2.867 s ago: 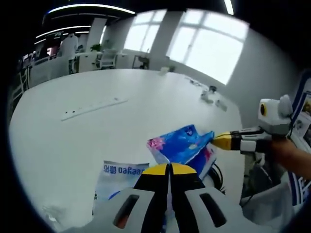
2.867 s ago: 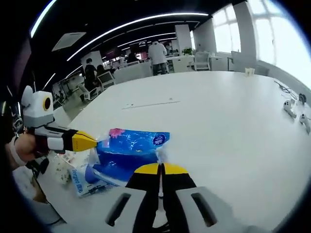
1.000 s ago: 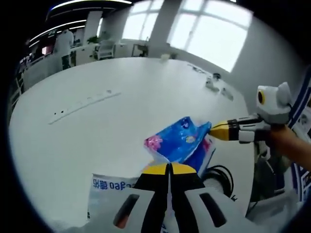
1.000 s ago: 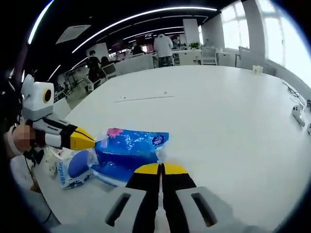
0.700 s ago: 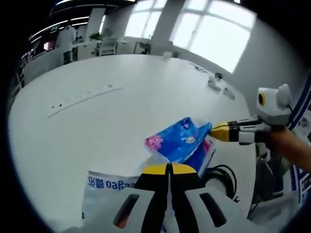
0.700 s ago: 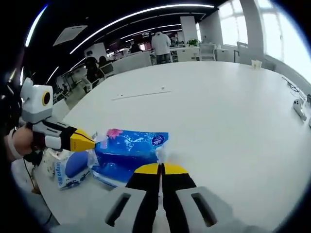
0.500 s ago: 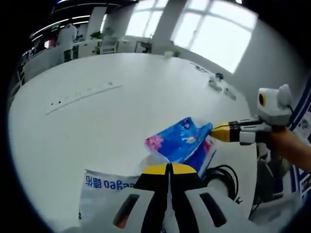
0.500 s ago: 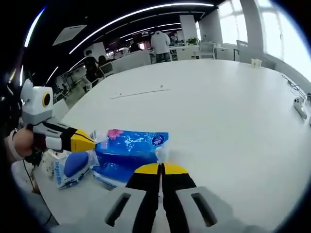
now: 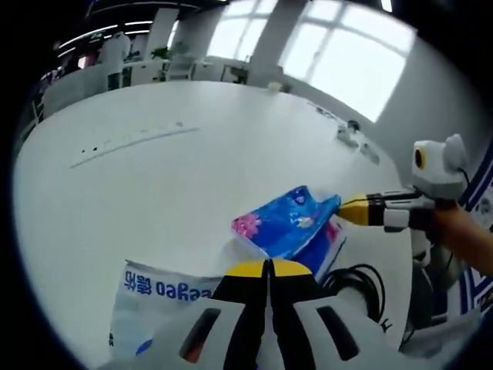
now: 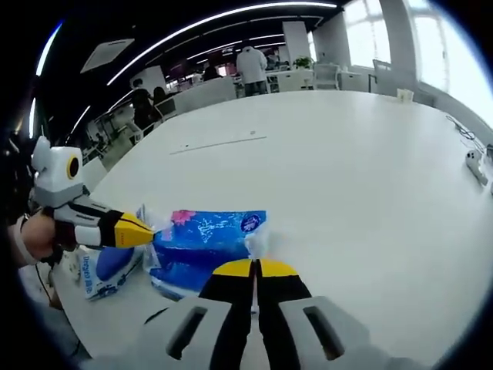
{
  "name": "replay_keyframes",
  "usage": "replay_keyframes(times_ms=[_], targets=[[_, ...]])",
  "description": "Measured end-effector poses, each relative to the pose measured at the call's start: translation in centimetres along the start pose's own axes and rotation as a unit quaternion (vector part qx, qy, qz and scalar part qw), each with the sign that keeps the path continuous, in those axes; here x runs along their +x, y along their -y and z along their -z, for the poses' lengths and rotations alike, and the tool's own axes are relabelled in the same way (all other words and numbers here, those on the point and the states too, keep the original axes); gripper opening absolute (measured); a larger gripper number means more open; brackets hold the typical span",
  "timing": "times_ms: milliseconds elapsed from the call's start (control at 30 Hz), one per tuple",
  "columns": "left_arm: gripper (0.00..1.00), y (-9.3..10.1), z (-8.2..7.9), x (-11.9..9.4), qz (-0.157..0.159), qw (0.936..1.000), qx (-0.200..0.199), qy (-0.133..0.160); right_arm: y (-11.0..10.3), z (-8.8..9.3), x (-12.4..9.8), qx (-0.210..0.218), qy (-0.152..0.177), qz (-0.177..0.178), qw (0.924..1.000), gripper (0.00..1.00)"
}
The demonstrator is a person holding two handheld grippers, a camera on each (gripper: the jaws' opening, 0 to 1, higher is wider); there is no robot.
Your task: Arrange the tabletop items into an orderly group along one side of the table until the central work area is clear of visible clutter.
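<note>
I hold the blue pack (image 9: 286, 224) between my 2 grippers, near the table's (image 9: 154, 185) edge closest to me. In the left gripper view my left gripper (image 9: 267, 269) has its yellow-tipped jaws pressed together, pinching the clear film at the pack's near end, and my right gripper (image 9: 343, 209) comes in from the right, its tip clamped on the pack's far corner. The right gripper view shows the reverse: my right gripper (image 10: 254, 269) has its jaws together on the film edge, and my left gripper (image 10: 153, 229) nips the pack's (image 10: 206, 243) other end.

The left gripper view also has a white bag with blue lettering (image 9: 158, 302) lying just beside the pack, a black cable (image 9: 356, 279) coiled past the table edge, and small white devices (image 9: 350, 139) far off. In the right gripper view that bag (image 10: 105, 268) sits beyond my left gripper; what it contains I cannot tell. People (image 10: 250, 68) stand at desks far behind.
</note>
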State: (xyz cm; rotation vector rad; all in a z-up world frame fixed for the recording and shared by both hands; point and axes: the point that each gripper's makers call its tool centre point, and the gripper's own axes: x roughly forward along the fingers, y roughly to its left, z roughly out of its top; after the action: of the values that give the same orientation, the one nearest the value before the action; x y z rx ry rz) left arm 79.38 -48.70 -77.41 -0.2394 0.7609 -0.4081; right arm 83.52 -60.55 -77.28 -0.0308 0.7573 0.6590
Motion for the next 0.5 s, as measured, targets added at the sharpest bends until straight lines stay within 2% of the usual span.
replay_keyframes(times_ms=[500], targets=[[0.0,-0.79,0.35,0.38,-0.008,0.9999,-0.013,0.001,-0.09,0.58,0.6,0.001,-0.007,-0.003,1.0,0.0]])
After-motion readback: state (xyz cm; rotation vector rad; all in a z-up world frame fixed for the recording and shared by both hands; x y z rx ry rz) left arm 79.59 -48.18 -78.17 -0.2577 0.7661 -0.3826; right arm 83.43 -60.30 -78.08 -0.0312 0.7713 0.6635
